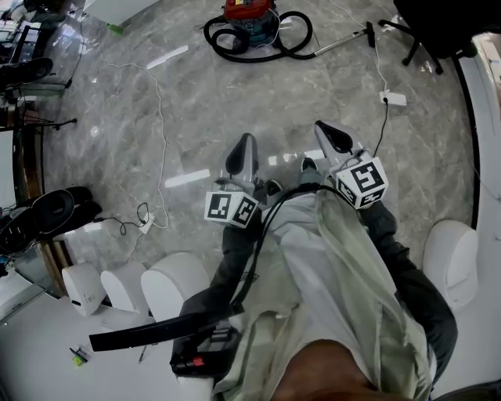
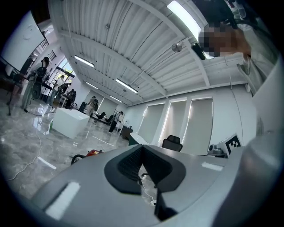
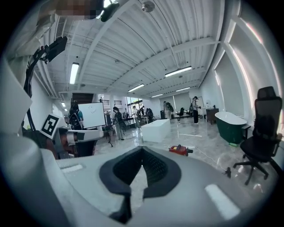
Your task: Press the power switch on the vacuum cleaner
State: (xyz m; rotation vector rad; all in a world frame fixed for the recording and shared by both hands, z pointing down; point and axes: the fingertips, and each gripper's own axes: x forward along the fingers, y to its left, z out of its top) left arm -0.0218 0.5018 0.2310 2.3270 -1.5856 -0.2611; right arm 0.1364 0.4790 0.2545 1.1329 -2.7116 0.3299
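Your pale shirt [image 1: 329, 274] sits nearest. Past it, your left tool [image 1: 246, 142] has its jaws pressed together on nothing, and your right tool [image 1: 327, 129] likewise. The red vacuum cleaner [image 1: 250, 16] stands on the floor [image 1: 196, 102], well ahead of both tools.

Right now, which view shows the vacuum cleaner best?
The head view: the vacuum cleaner, red body with coiled black hose, seen from above. Both gripper views show it only as a small, distant red shape.

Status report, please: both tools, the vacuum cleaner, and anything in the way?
Left tool shut, empty. Right tool shut, empty. Vacuum cleaner far ahead on floor, untouched. White cable on floor, left of the path.
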